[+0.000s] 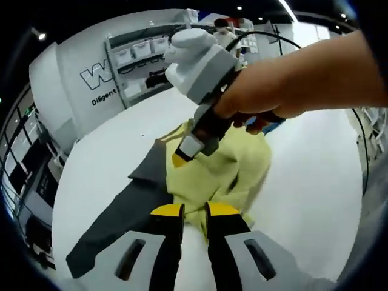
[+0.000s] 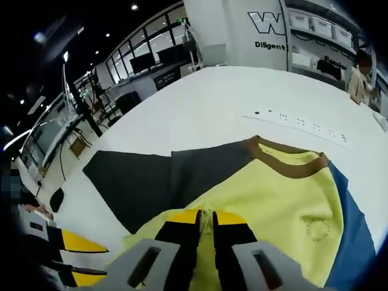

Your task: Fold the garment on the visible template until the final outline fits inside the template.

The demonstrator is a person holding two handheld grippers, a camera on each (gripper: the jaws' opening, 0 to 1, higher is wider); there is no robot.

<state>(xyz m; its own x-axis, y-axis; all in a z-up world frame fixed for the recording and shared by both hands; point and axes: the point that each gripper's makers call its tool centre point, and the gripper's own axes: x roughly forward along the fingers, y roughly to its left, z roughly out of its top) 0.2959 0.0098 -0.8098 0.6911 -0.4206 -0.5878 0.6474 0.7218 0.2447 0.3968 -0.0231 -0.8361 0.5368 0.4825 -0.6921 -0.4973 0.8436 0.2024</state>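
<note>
A yellow T-shirt (image 2: 285,200) with a brown collar (image 2: 285,159) and a blue sleeve (image 2: 354,236) lies partly over a dark grey template (image 2: 151,182) on a white table (image 2: 230,103). My right gripper (image 2: 206,216) is shut on the shirt's near yellow edge. In the left gripper view the shirt (image 1: 233,167) is bunched and lifted beside the template (image 1: 124,221). My left gripper (image 1: 194,212) is shut on a fold of yellow cloth. A hand holds the right gripper (image 1: 183,155), whose tip is down on the shirt just ahead.
The table's edge (image 1: 60,200) runs along the left, with dark racks and floor beyond. A row of small marks (image 2: 300,121) sits behind the collar. White shelving with bins (image 1: 136,54) and a person (image 2: 362,76) stand at the back.
</note>
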